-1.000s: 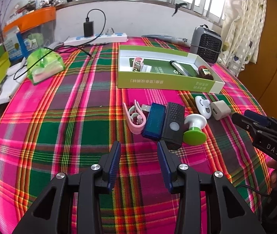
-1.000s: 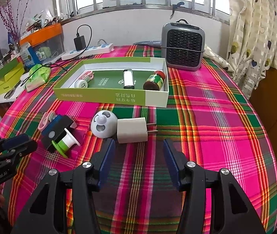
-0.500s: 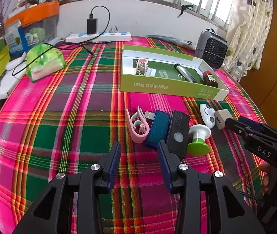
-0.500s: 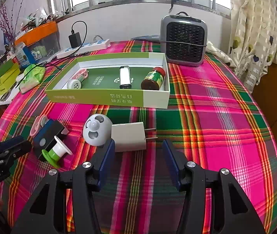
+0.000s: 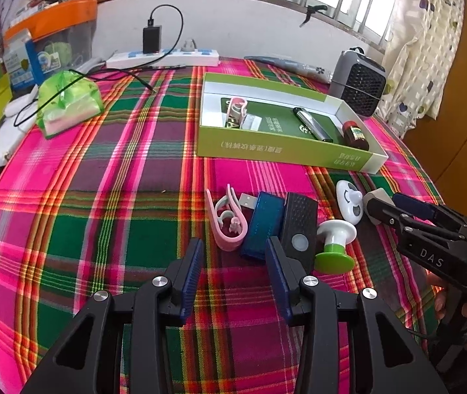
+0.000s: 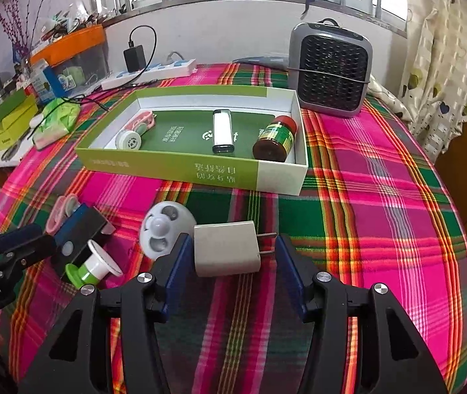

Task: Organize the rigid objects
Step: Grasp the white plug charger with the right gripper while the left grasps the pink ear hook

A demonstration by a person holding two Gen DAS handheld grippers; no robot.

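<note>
around white charger (image 6: pixel 227 249), right hand-held gripper (image 6: pixel 230 262)

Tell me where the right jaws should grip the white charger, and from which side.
Grip the charger across its flat body, from the near side where the right gripper already sits. It lies flat on the cloth with its prongs pointing right, so one open jaw would go left of the body and the other just beyond the prong tips. The round white sensor crowds the left, so probably descend straight.

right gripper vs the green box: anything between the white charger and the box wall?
Nothing: right wrist view shows only bare plaid cloth between the white charger and the green box. The right gripper is open around the charger.
</note>
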